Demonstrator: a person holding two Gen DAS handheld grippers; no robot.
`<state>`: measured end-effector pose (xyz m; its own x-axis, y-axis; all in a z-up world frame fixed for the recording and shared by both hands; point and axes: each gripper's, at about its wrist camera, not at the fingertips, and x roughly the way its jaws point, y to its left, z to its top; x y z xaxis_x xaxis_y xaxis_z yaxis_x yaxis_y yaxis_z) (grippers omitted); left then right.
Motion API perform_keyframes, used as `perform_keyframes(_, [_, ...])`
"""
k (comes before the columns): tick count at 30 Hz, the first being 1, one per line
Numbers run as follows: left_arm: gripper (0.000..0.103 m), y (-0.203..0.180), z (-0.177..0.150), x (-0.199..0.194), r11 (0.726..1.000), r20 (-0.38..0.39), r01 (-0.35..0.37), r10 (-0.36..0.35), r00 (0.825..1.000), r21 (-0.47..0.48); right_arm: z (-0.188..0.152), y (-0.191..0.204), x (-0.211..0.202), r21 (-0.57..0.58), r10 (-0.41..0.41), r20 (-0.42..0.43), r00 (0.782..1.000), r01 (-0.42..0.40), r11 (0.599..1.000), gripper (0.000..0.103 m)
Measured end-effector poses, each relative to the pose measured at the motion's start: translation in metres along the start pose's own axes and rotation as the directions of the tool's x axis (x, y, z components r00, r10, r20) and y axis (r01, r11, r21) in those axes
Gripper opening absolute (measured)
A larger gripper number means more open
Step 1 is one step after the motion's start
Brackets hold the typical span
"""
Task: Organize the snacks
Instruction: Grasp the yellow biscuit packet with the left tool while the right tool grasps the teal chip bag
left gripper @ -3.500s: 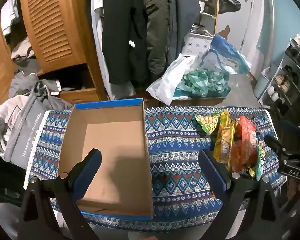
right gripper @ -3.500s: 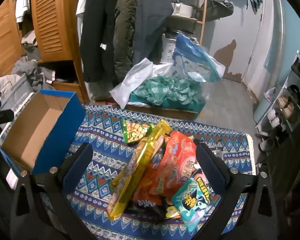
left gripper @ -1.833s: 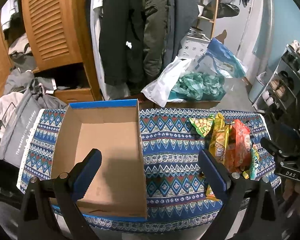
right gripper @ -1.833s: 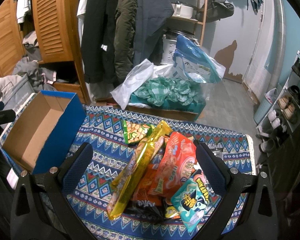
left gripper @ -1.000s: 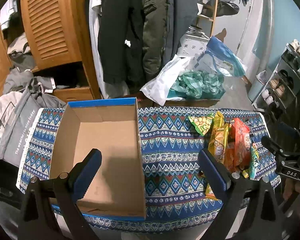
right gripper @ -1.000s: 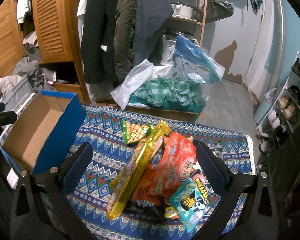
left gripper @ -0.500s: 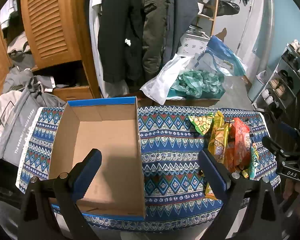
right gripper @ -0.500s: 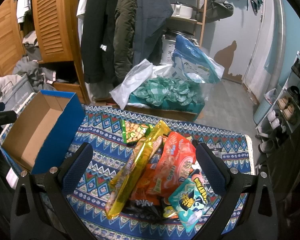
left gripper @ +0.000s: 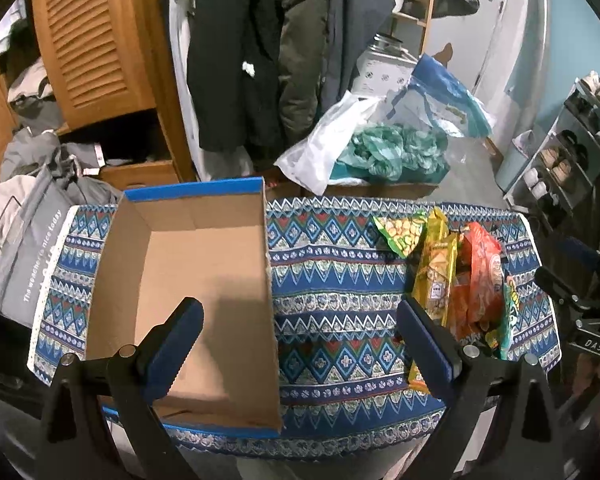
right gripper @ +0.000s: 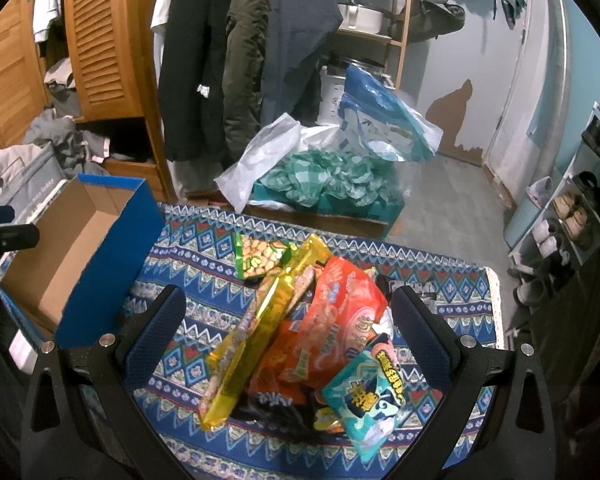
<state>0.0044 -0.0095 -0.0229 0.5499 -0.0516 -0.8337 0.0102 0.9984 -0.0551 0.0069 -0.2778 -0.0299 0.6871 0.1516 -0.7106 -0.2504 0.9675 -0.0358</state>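
Note:
An empty cardboard box (left gripper: pixel 188 280) with blue outer walls sits on the left of the patterned cloth; it also shows in the right wrist view (right gripper: pixel 76 256). A pile of snack packets lies on the right: a long yellow packet (right gripper: pixel 260 332), an orange-red bag (right gripper: pixel 340 312), a green peanut bag (right gripper: pixel 260 258) and a teal packet (right gripper: pixel 364 392). The same pile shows in the left wrist view (left gripper: pixel 456 280). My left gripper (left gripper: pixel 300 340) is open and empty, above the box's right wall. My right gripper (right gripper: pixel 288 328) is open and empty, above the snack pile.
The table has a blue patterned cloth (left gripper: pixel 332 264). Behind it are hanging coats (left gripper: pixel 240 52), a wooden louvred wardrobe (left gripper: pixel 96 40), plastic bags with green fabric (right gripper: pixel 324 176) and a shoe rack (right gripper: pixel 580 208) at the right. A grey bag (left gripper: pixel 24 240) sits at the left.
Both views have shifted only slightly. The snack pile sits a touch closer under my right gripper. Both grippers stay open and empty.

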Motion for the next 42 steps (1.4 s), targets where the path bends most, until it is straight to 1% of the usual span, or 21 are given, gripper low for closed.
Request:
perform_keyframes(3, [0.098, -0.011, 0.000, 0.008, 1.000, -0.029, 0.003, -0.003, 1.000, 0.020, -0.004, -0.013, -0.002, 0.001, -0.017, -0.004, 1.000, 0.017, 1.000, 0.101])
perform_keyframes(6, [0.098, -0.026, -0.001, 0.017, 0.998, -0.074, 0.010, -0.005, 0.997, 0.065, -0.010, -0.023, 0.000, 0.011, -0.026, -0.008, 1.000, 0.026, 1.000, 0.101])
perform_keyframes(9, [0.098, -0.038, -0.004, 0.025, 0.995, -0.091, -0.006, 0.016, 0.996, 0.103, -0.018, -0.037, 0.001, 0.024, -0.043, -0.019, 0.999, 0.044, 0.999, 0.101])
perform_keyframes(12, [0.098, -0.047, -0.005, 0.031, 0.993, -0.110, 0.008, 0.005, 0.994, 0.116, -0.028, -0.048, 0.004, 0.027, -0.054, -0.040, 0.998, 0.055, 0.998, 0.101])
perform_keyframes(15, [0.098, -0.056, -0.007, 0.038, 0.993, -0.142, 0.048, -0.033, 0.989, 0.106, -0.038, -0.056, 0.009, 0.011, -0.065, -0.061, 0.996, 0.066, 0.998, 0.101])
perform_keyframes(16, [0.098, -0.060, -0.006, 0.041, 0.993, -0.149, 0.052, -0.036, 0.988, 0.108, -0.042, -0.059, 0.011, 0.004, -0.066, -0.069, 0.995, 0.066, 0.998, 0.101])
perform_keyframes(22, [0.098, -0.087, -0.008, 0.058, 0.986, -0.156, 0.043, -0.017, 0.988, 0.159, -0.063, -0.066, 0.027, -0.071, -0.062, -0.119, 0.991, 0.054, 0.996, 0.101])
perform_keyframes(24, [0.098, -0.094, -0.009, 0.065, 0.986, -0.162, 0.048, -0.022, 0.987, 0.160, -0.070, -0.068, 0.033, -0.082, -0.057, -0.139, 0.989, 0.046, 0.996, 0.101])
perform_keyframes(29, [0.098, -0.109, -0.014, 0.089, 0.986, -0.207, 0.067, -0.034, 0.978, 0.154, -0.082, -0.074, 0.051, -0.100, -0.052, -0.194, 0.980, 0.033, 0.994, 0.101])
perform_keyframes(32, [0.098, -0.116, -0.019, 0.102, 0.988, -0.229, 0.093, -0.063, 0.971, 0.125, -0.088, -0.077, 0.063, -0.103, -0.030, -0.228, 0.973, 0.006, 0.995, 0.101])
perform_keyframes(36, [0.098, -0.126, -0.023, 0.117, 0.988, -0.250, 0.120, -0.093, 0.964, 0.095, -0.095, -0.080, 0.076, -0.130, -0.031, -0.273, 0.962, -0.005, 0.992, 0.101])
perform_keyframes(42, [0.098, -0.138, -0.028, 0.142, 0.989, -0.259, 0.115, -0.087, 0.962, 0.093, -0.106, -0.083, 0.086, -0.166, -0.008, -0.320, 0.947, -0.047, 0.985, 0.101])
